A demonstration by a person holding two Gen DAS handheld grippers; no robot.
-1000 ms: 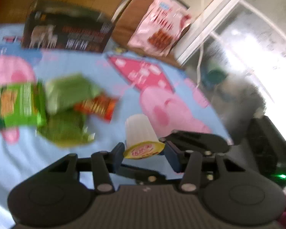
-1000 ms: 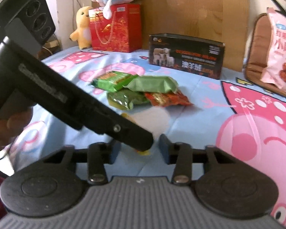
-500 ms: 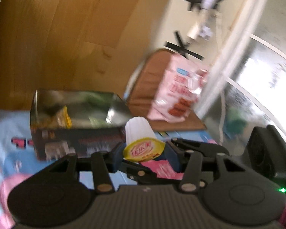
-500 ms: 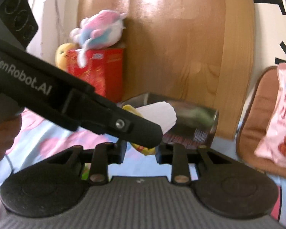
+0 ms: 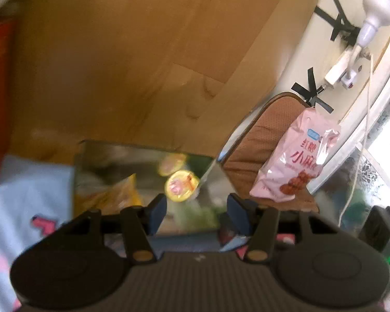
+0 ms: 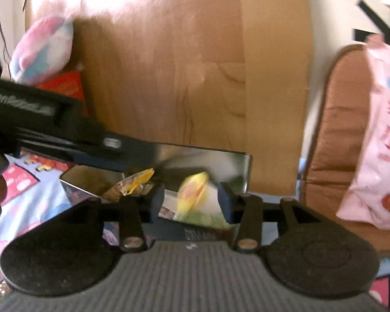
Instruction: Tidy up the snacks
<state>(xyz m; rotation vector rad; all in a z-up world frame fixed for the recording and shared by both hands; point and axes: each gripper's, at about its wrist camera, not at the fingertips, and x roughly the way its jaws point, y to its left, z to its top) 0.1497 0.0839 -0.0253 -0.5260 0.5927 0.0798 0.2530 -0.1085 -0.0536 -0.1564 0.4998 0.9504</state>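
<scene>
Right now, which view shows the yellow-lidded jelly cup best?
The left wrist view: the jelly cup shows its round yellow lid face-on inside the tin box. In the right wrist view the jelly cup is a motion-blurred yellow smear beyond the right gripper.

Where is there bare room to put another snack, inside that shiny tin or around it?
Bare blue cloth left of the tin is free. Inside the tin it's crowded: a yellow packet on the left, the yellow-lidded cup mid-box, green wrappers in front. The chair on the right holds a pink bag.
</scene>
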